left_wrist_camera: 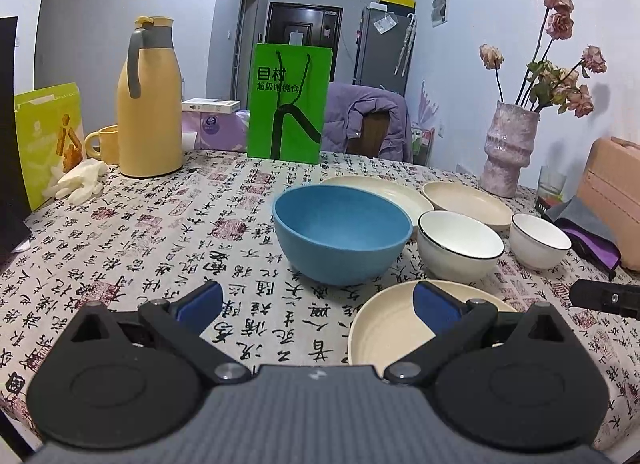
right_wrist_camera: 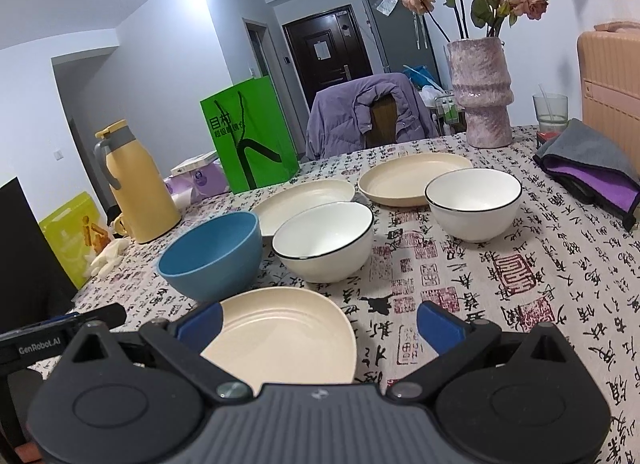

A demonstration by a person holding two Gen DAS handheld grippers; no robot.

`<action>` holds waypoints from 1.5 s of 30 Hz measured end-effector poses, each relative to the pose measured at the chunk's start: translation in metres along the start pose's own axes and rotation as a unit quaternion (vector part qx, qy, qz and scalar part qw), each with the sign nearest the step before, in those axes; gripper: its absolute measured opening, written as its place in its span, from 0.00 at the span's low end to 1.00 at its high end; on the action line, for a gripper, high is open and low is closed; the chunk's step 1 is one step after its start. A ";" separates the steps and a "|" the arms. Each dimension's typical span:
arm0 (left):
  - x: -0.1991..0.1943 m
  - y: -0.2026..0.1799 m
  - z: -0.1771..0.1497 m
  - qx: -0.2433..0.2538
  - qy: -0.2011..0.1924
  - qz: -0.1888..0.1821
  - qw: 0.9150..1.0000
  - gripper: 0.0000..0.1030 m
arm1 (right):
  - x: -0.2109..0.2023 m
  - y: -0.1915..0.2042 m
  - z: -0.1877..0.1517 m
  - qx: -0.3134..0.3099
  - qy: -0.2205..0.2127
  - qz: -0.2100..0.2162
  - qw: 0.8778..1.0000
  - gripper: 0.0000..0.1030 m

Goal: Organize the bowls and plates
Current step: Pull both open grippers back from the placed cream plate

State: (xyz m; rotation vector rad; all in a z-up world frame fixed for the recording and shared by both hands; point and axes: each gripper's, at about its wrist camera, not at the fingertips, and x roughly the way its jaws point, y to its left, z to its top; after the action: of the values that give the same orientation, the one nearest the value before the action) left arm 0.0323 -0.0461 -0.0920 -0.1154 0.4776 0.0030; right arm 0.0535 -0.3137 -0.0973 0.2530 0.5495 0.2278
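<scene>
Left wrist view: left gripper (left_wrist_camera: 318, 300) fingers spread wide, holding nothing; right gripper (right_wrist_camera: 320, 322) likewise. Nothing stacked yet: three cream plates, blue bowl (left_wrist_camera: 342, 232) and two white bowls lie apart on the counter (left_wrist_camera: 160, 232). Blue bowl at 12 o'clock; nearest cream plate (left_wrist_camera: 394, 324) under the 3 o'clock finger.

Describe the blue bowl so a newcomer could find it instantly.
Start at the tall yellow jug on the printed tablecloth. Toward the dishes from it sits the blue bowl, beside a black-rimmed white bowl. It is the only coloured dish; the rest are white or cream.
</scene>
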 end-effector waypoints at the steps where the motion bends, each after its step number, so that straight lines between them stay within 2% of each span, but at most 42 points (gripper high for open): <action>1: -0.001 0.001 0.001 0.000 -0.001 0.000 1.000 1.00 | -0.001 0.001 0.001 0.000 -0.001 0.001 1.000 1.00; 23: -0.001 0.022 0.028 -0.015 -0.009 0.004 1.000 1.00 | 0.009 0.029 0.030 -0.019 -0.002 0.007 1.000 1.00; 45: 0.037 0.062 0.056 -0.048 -0.009 0.018 0.999 1.00 | 0.066 0.064 0.062 -0.054 0.014 0.023 0.998 1.00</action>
State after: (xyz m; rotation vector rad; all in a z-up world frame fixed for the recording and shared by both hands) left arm 0.0886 0.0206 -0.0665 -0.2000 0.4620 0.0627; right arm 0.1323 -0.2460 -0.0588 0.1571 0.5573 0.3050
